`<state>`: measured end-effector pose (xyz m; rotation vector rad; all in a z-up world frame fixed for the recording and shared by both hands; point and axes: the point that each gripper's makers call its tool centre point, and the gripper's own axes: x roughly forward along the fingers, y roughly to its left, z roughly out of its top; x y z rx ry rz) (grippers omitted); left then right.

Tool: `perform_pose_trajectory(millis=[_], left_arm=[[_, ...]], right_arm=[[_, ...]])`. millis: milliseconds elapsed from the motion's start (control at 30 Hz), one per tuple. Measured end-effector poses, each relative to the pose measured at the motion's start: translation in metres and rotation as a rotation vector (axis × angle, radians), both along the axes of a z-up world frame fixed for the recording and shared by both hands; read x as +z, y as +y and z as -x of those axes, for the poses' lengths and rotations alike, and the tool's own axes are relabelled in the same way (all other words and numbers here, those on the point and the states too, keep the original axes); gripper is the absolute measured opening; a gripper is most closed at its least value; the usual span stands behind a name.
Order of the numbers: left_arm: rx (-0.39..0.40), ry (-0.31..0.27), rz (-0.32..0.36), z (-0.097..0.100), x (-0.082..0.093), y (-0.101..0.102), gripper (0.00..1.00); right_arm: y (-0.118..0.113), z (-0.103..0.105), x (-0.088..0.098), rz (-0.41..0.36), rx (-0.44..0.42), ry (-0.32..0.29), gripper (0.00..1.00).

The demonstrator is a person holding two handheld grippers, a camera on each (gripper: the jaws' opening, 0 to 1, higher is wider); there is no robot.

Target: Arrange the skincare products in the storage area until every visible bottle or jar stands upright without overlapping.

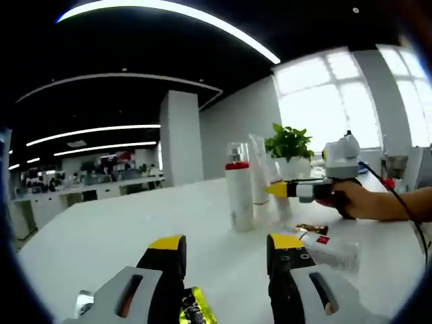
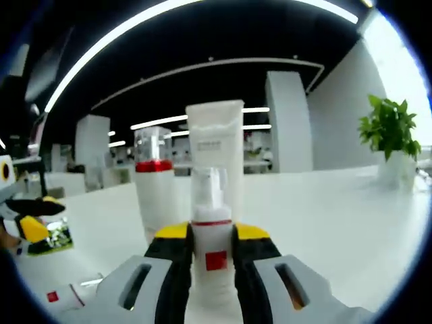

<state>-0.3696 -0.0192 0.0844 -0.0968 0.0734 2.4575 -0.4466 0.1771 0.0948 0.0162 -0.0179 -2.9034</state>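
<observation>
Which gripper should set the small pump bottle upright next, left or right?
Right. The right gripper is already shut on the small pump bottle, held upright near the tall tube and the red-banded bottle. The left gripper is open, holding nothing, farther back.

Open-plan office: long curved LED light strips (image 1: pixel 182 15) on a dark ceiling, square white columns (image 1: pixel 181 135), rows of desks (image 1: pixel 88 185) with people and clutter far in the background of the left gripper view. Big bright windows (image 1: pixel 324 101) along one side, potted green plant (image 1: pixel 290 145) on the wide white table (image 1: pixel 101 236). The right gripper view has the same ceiling strips and columns, plant (image 2: pixel 388 135) at the right.
</observation>
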Motion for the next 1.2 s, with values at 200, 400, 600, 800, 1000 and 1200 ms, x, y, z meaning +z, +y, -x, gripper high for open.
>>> perform_pose_trajectory(millis=[200, 400, 600, 800, 1000, 1200], left_arm=[[0.014, 0.015, -0.029, 0.0, 0.005, -0.006, 0.49], [0.024, 0.009, -0.033, 0.003, 0.003, -0.01, 0.49], [0.034, -0.006, -0.064, 0.007, 0.003, -0.015, 0.49], [0.034, -0.013, -0.063, 0.006, 0.002, -0.015, 0.49], [0.039, -0.014, -0.066, 0.006, 0.001, -0.016, 0.49], [0.041, -0.013, -0.064, 0.006, 0.001, -0.017, 0.48]], right_arm=[[0.001, -0.007, -0.003, -0.067, -0.026, -0.009, 0.21], [0.001, -0.012, -0.018, -0.095, -0.023, -0.085, 0.21], [0.003, -0.012, -0.039, -0.119, -0.021, -0.19, 0.21], [0.007, -0.01, -0.06, -0.171, -0.032, -0.318, 0.2], [0.012, -0.005, -0.06, -0.144, -0.069, -0.315, 0.2], [0.013, -0.007, -0.06, -0.138, -0.078, -0.315, 0.2]])
